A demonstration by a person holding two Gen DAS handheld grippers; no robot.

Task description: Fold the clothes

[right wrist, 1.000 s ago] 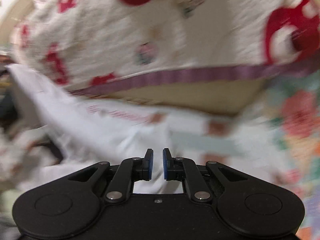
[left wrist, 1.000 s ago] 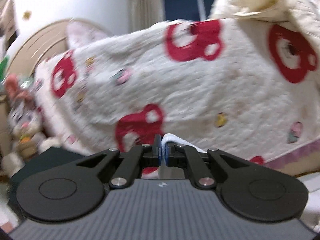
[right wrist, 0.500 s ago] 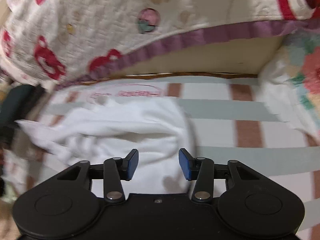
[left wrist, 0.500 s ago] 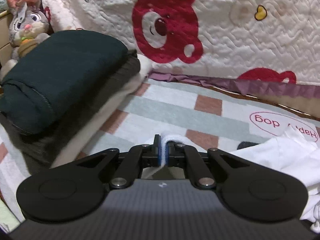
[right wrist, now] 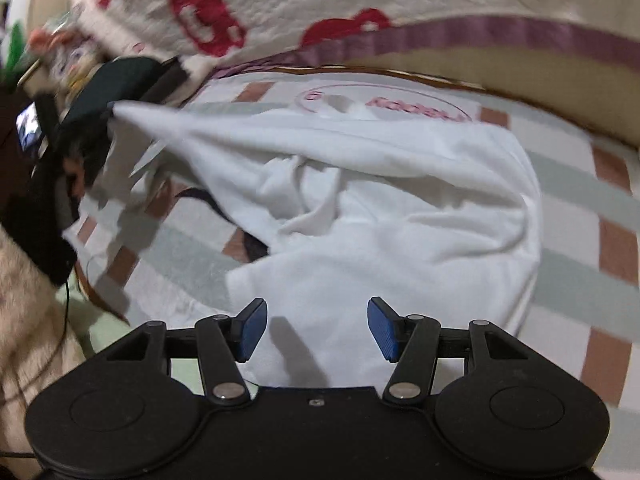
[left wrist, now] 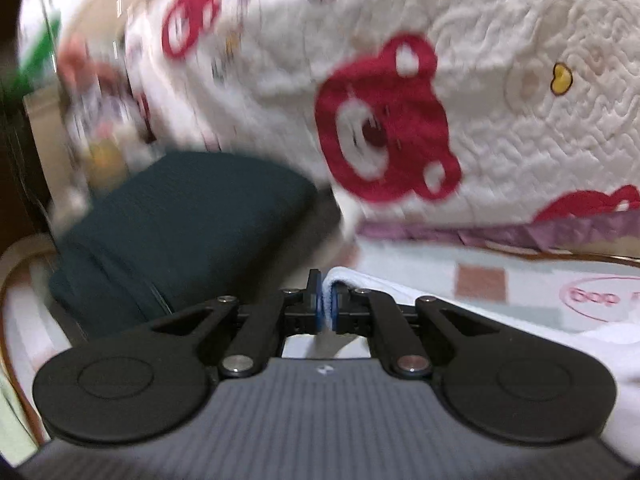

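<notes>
A white garment (right wrist: 380, 208) lies crumpled on the checked blanket (right wrist: 580, 216). One corner is stretched out to the left. My left gripper (left wrist: 328, 304) is shut on that corner, and a fold of white cloth (left wrist: 360, 280) sticks out between its blue pads. The right wrist view shows this left gripper (right wrist: 108, 114) at the left, holding the corner up. My right gripper (right wrist: 316, 328) hovers over the near edge of the garment. Its jaws are opening, with nothing pinched between them.
A folded dark green garment (left wrist: 180, 232) tops a stack at the left, close to my left gripper. A white quilt with red bears (left wrist: 440, 100) rises behind the blanket. A plush toy (right wrist: 56, 52) sits at the far left by the headboard.
The right jaws went from nearly shut to wide apart, and the right gripper drew back over the garment's near edge. The left gripper sank toward the blanket, still shut on the corner.
</notes>
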